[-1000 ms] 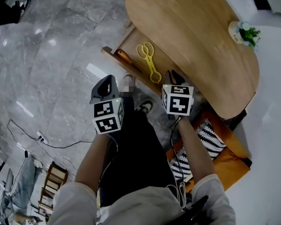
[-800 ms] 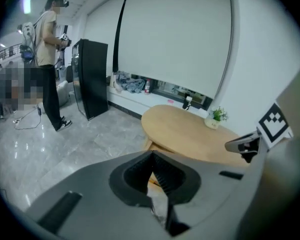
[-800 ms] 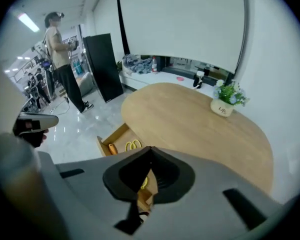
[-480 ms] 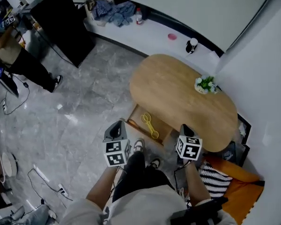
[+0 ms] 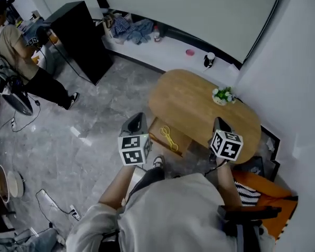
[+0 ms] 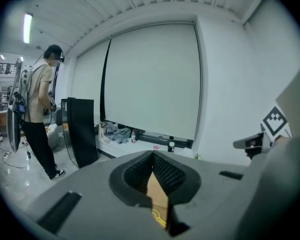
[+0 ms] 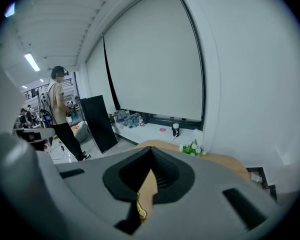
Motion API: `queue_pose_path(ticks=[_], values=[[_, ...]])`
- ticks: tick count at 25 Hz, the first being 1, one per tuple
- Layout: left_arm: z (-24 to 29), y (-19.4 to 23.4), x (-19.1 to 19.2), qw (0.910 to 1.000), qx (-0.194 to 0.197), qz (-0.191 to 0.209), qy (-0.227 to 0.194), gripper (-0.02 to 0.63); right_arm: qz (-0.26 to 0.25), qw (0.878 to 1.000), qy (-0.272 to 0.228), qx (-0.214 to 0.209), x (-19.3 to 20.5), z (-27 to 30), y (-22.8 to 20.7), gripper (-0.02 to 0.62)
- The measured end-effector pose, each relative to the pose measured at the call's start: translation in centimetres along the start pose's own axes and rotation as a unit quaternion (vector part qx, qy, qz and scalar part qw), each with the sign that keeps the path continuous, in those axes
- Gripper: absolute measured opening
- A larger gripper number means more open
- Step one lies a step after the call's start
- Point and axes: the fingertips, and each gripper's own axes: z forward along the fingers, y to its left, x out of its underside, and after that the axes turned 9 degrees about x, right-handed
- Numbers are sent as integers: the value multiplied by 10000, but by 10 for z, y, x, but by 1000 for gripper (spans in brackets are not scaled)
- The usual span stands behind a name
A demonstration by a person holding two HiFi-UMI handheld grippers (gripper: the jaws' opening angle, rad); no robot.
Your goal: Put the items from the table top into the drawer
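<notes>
Both tools are held high over the grey marble floor (image 5: 68,119). The left tool (image 5: 137,118) and the right tool (image 5: 220,124) each have their jaws closed tip to tip, with nothing gripped between them. Below and ahead of them, in the space between the two, a shallow wooden drawer (image 5: 182,140) stands pulled open from under the oval wooden bench (image 5: 199,104). The yellow plastic tongs (image 5: 169,137) lie inside it, a little to the right of the left tool. Looking along either tool, a sliver of the drawer and the tongs shows through the narrow gap behind its shut tips. On the bench, ahead of the right tool, stands a small potted plant with white flowers (image 5: 223,95). Well off to the left of the left tool, a person in a beige shirt (image 5: 10,46) stands near a tall black cabinet (image 5: 79,35).
</notes>
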Motion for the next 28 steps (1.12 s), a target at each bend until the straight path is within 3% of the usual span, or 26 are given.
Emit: queue_pose_path(ticks=[16,28], values=[[13,-1,-12,9995,-124,-126,-248,6,-39,9999,-31,-114,-7,2,3,-8],[12,1,0,9998,-94,-149,-73,6,-168,9997,-75,-155,-16,3,13,-8]])
